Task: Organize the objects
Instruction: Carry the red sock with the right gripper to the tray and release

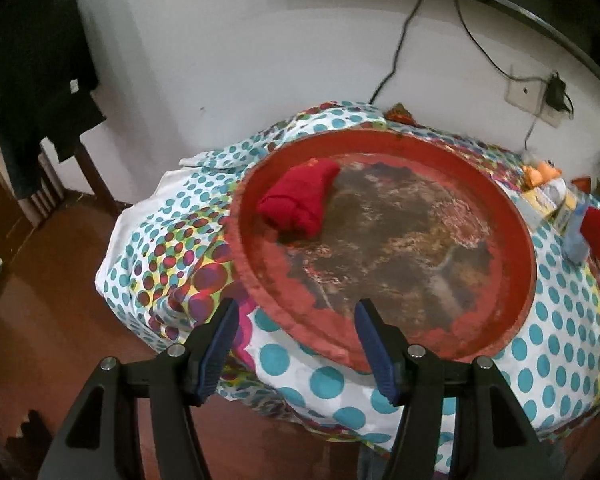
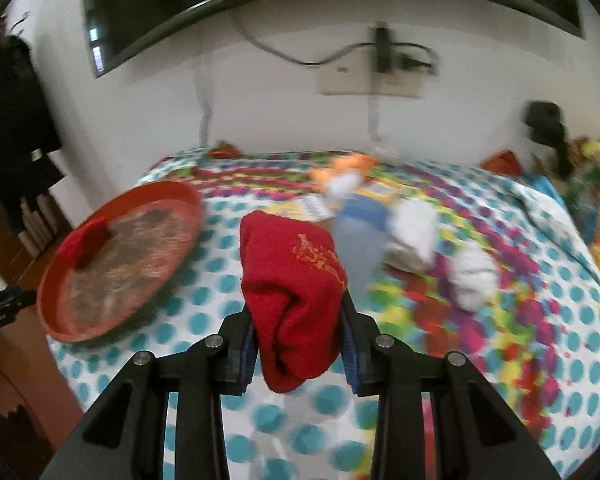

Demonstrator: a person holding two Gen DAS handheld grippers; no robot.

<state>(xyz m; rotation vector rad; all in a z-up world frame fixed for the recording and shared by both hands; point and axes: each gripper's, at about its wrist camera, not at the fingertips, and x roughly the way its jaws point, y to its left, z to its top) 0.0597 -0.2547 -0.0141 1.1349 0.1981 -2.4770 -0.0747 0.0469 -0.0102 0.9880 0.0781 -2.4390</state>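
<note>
A round red tray (image 1: pixel 516 240) with a worn dark middle lies on the dotted cloth, and a rolled red cloth (image 1: pixel 300 196) rests in its far left part. My left gripper (image 1: pixel 296 320) hangs open over the tray's near rim with nothing between its blue pads. In the right wrist view my right gripper (image 2: pixel 298 320) is shut on a second red cloth (image 2: pixel 292 276) with gold stitching, lifted above the table. The tray (image 2: pixel 60 320) with its red roll (image 2: pixel 86 246) lies to that gripper's left.
White rolled cloths (image 2: pixel 472 276), a pale blue bottle (image 2: pixel 356 248), a small box and an orange toy (image 2: pixel 340 168) lie beyond the held cloth. A wall with a TV and cables stands behind. Dark clothing hangs at the left; the table edge drops to a brown floor.
</note>
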